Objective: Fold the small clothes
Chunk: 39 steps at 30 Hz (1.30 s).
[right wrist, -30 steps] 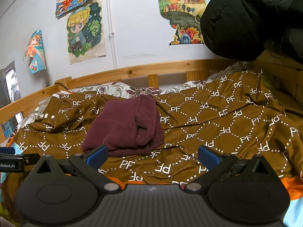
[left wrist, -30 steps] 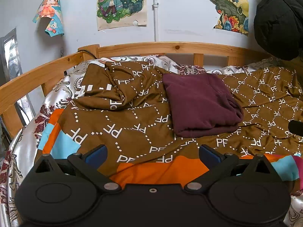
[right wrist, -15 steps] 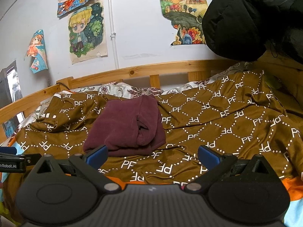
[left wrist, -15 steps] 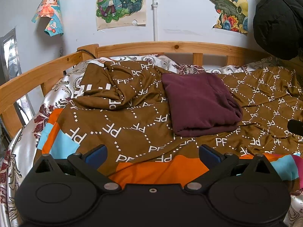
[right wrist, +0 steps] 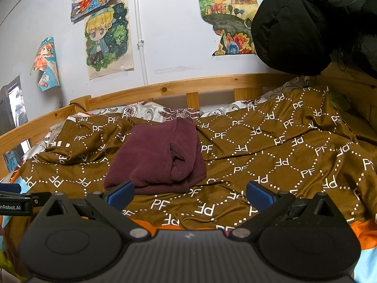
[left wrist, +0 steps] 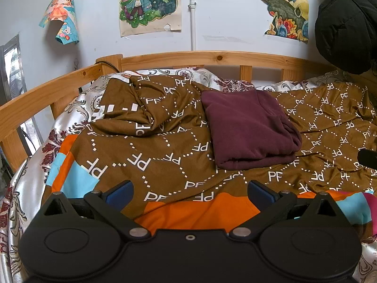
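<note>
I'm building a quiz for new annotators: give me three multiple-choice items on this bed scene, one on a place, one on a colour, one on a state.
1. Where does the folded garment lie?
A. on the brown patterned blanket
B. on the wooden bed rail
C. hanging on the wall

2. What colour is it?
A. sky blue
B. maroon
C. white

3. How do the left tongs and right tongs stand?
A. both shut on the garment
B. one open, one shut
C. both open, holding nothing

Answers: 1 A, it rests on the blanket mid-bed; 2 B, its cloth is dark wine-red; 3 C, the blue fingers stand wide apart, short of the garment.
</note>
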Available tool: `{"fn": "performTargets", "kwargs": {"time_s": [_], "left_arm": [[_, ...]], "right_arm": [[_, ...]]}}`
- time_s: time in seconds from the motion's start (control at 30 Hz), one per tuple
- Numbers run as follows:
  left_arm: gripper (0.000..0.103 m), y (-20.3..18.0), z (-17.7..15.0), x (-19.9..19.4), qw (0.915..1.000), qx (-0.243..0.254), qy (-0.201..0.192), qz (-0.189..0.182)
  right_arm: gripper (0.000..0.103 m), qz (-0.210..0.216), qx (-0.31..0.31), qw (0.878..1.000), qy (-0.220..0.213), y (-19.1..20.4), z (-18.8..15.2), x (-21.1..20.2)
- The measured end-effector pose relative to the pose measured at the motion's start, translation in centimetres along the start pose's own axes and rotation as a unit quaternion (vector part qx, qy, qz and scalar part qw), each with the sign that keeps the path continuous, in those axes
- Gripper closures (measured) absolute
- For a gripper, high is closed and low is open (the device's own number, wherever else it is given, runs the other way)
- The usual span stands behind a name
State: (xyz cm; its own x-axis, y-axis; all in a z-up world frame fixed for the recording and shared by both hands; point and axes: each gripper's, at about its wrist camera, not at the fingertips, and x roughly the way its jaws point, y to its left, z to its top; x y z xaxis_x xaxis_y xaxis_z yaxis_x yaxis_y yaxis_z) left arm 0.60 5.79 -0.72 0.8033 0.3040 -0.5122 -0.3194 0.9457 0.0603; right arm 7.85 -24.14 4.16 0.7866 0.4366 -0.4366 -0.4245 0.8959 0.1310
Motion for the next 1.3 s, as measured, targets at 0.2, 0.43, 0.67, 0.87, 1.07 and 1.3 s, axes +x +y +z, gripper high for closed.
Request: {"fn": "performTargets", "kwargs": {"time_s": [0.2,0.43,0.67,0.87,1.07,1.3], "left_arm": [[0.001,0.01,0.03,-0.01,1.0,0.001,0.0,0.0],[0.001,-0.1,-0.12,0.05,1.0,0.002,0.0,-0.001],[0.001,-0.06,-0.04,0.04,1.0,0.001,0.0,-0.001],[0.001,-0.18,-0.16,0.06,1.0,0.002,0.0,-0.002],[0.001,-0.26,-0.27,0.06,1.0,0.005,0.0,-0.007],[0.001,0.04,0.04,0.03,1.0,0.004,-0.001,0.001]], "right_arm": [[0.0,0.0,0.0,1.0,0.0,0.0,0.02,-0.01],[0.0,-0.001,0.001,1.0,0.0,0.06,0.0,-0.03],[0.0,0.0,0.0,1.0,0.0,0.05,0.0,-0.04],[0.0,0.0,0.001,1.0,0.001,0.08,-0.06,-0.01],[0.0,-0.001,0.001,1.0,0.002,0.06,-0.06,0.0],[0.0,0.0,0.001,1.0,0.002,0.04,-0.06,-0.02]]}}
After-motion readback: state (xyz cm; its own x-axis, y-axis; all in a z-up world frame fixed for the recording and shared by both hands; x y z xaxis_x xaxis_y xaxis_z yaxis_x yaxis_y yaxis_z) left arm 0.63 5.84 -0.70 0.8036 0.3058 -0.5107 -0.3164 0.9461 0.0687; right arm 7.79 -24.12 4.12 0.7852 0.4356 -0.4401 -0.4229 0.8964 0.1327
